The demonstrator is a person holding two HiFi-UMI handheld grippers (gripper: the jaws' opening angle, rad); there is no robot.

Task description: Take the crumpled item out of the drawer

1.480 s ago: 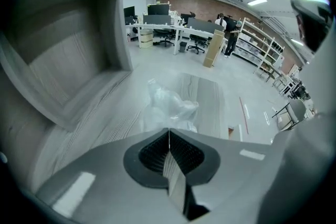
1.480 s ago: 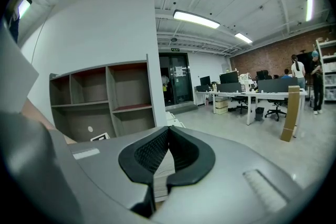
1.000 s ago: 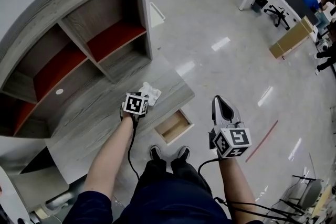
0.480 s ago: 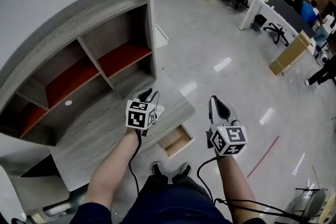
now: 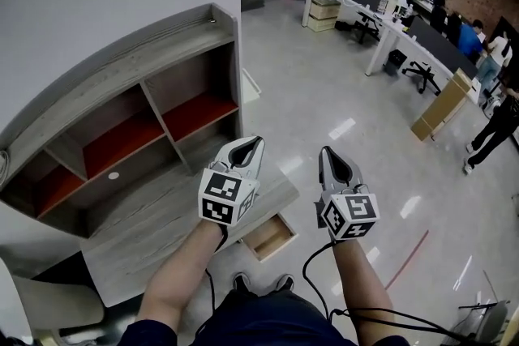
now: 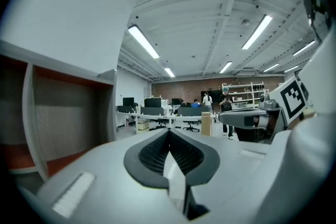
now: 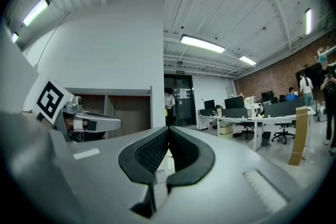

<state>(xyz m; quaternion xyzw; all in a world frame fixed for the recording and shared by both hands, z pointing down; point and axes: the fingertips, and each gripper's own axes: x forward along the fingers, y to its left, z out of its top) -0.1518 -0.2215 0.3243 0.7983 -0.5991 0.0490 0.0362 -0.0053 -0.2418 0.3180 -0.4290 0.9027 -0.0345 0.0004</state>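
The job looks nearly done, so the step now is to back away and leave things be. The drawer (image 5: 272,232) under the desk top (image 5: 154,211) hangs open, and the part that shows looks bare. The crumpled item does not show in any view now; I think it is hidden behind the left gripper (image 5: 248,147). To finish well, both grippers should keep high and clear of the desk, so nothing gets knocked off. The left gripper's jaws are closing all the way, and the pads meet with nothing between them. The right gripper (image 5: 334,161) has its pads together too, and it is empty. Both point out into the big room, side by side. A second ago the left gripper was low over the desk top with its jaws wide, and the white crumpled item lay on the desk right by it. Now that gripper is up in the air beside the right one, and the view has tipped up to show more of the room.
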